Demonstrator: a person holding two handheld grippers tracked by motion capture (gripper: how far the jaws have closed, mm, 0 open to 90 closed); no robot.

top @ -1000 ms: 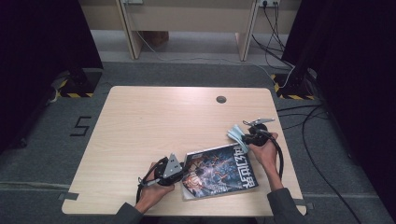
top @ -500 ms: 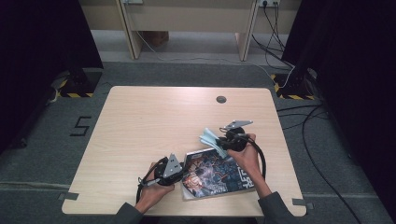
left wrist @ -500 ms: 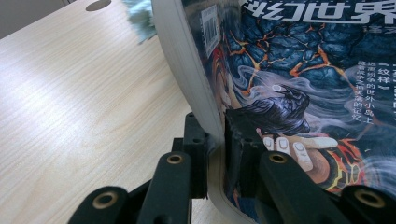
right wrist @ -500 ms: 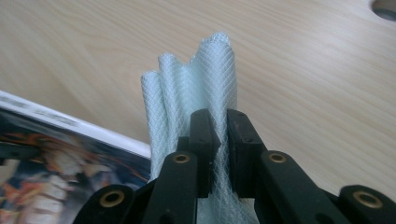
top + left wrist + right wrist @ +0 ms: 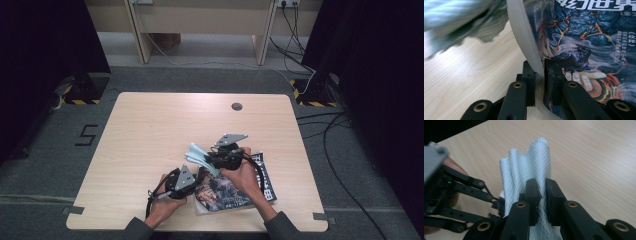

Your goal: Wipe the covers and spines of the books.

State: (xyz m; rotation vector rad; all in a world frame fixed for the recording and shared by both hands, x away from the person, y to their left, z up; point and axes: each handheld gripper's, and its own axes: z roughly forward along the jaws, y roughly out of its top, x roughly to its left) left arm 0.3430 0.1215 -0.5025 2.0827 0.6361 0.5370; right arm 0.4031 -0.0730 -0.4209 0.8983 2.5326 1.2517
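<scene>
While left fingers (image 5: 537, 75) pinch the book's (image 5: 584, 50) edge, right fingers (image 5: 541, 195) clamp white mesh sleeve (image 5: 529, 165) (both nearly closed).

Even overhead light falls on the worktop (image 5: 150, 130), which shows pale and bright without glare; the room to each side of it lies in deep dark. Shadows under the hands are soft. In the left gripper view the mesh (image 5: 456, 22) above the book (image 5: 584, 42) is smeared by blur.

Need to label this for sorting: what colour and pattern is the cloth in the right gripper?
Pale blue-white mesh cloth with a diamond weave, clearest in the right gripper view.
</scene>
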